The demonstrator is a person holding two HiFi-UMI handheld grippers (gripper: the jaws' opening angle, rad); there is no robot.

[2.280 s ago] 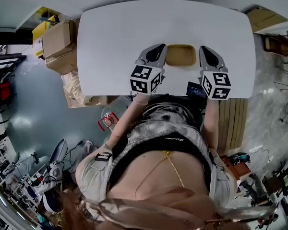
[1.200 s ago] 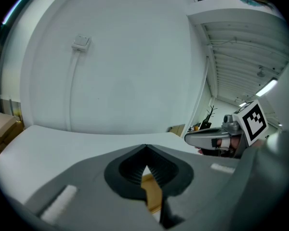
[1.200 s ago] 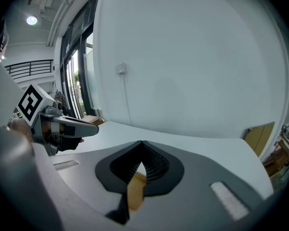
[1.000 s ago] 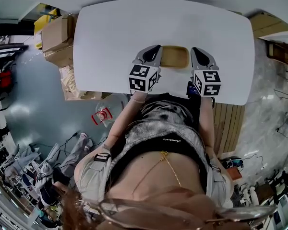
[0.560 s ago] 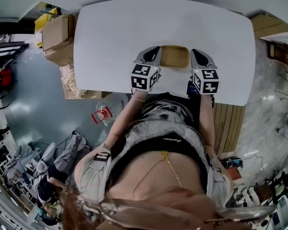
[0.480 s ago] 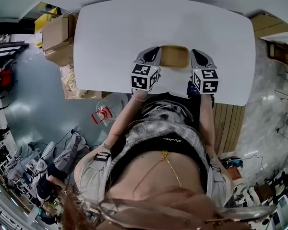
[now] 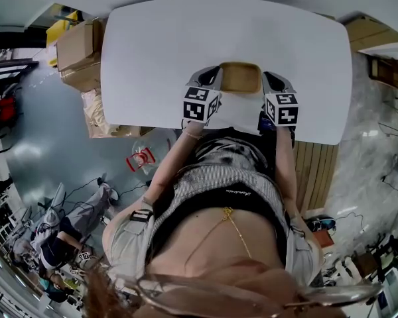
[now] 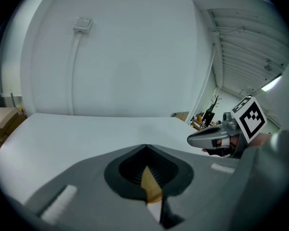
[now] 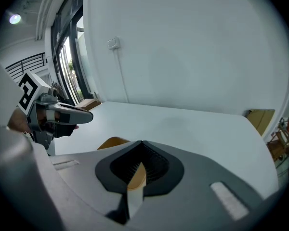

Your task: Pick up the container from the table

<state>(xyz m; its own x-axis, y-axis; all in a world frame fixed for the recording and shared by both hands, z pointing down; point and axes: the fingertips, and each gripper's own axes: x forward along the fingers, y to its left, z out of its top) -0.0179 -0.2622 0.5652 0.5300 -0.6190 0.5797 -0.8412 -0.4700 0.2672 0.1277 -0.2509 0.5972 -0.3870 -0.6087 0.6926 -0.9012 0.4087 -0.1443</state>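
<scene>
- Head view: the tan container [image 7: 241, 77] is at 6 o'clock on the white worktop [image 7: 186, 32], close to its near edge and right between my two grippers.
- My left gripper [image 7: 211, 77] is on the container's 9 o'clock end. Its jaws are pinched narrow on the wall there, and the left gripper view shows a tan sliver clamped between them.
- My right gripper [image 7: 272, 79] is on the 3 o'clock end, jaws likewise closed on the wall. In the right gripper view, tan material is wedged in the gap and a rounded bit of rim peeks out at the jaws' 9 o'clock.
- The two grippers face each other across the container, and each shows in the other's view.
- I can't tell whether the base is touching the worktop or hanging clear of it.
- Cardboard boxes [image 7: 76, 48] stand on the floor off the worktop's 9 o'clock side.
</scene>
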